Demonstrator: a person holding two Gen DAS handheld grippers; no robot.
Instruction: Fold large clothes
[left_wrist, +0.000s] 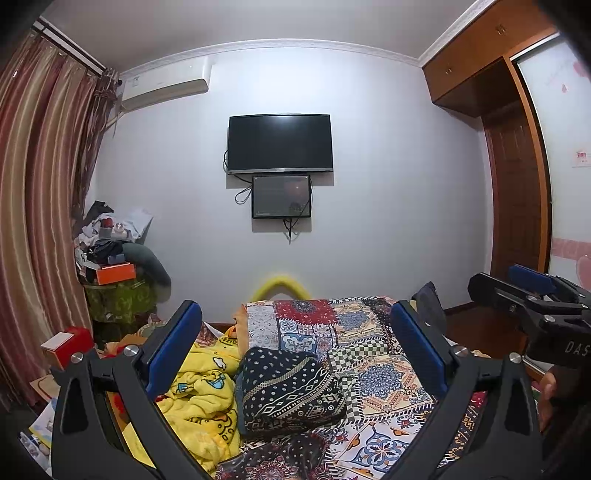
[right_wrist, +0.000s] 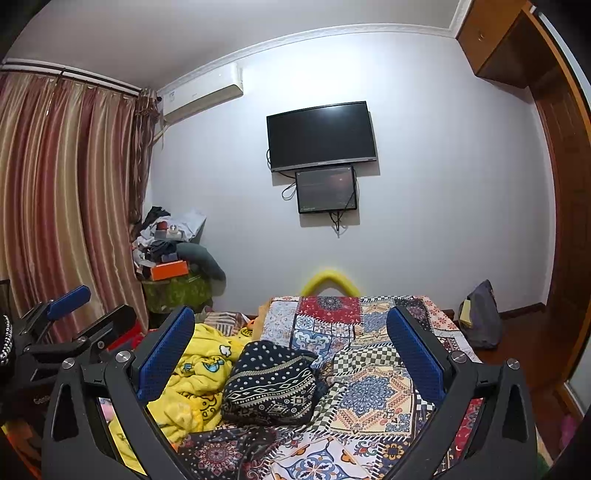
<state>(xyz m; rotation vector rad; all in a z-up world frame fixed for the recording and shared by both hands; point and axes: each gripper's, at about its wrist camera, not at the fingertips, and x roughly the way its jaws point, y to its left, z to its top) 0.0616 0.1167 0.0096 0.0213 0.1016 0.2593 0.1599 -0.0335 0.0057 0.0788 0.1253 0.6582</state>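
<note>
We hold both tongs, left (left_wrist: 295, 354) and right (right_wrist: 291, 354), apart and empty above the bed (right_wrist: 384, 387); the dark patterned garment (right_wrist: 271, 384) lies bundled mid-bed, within reach.

Left gripper (left_wrist: 295, 343) jaws wide apart, nothing between them, level and pointing forward. Right gripper (right_wrist: 291, 347) same: spread wide, empty, alongside it. Bare hand (left_wrist: 548, 391) visible behind right gripper.
</note>
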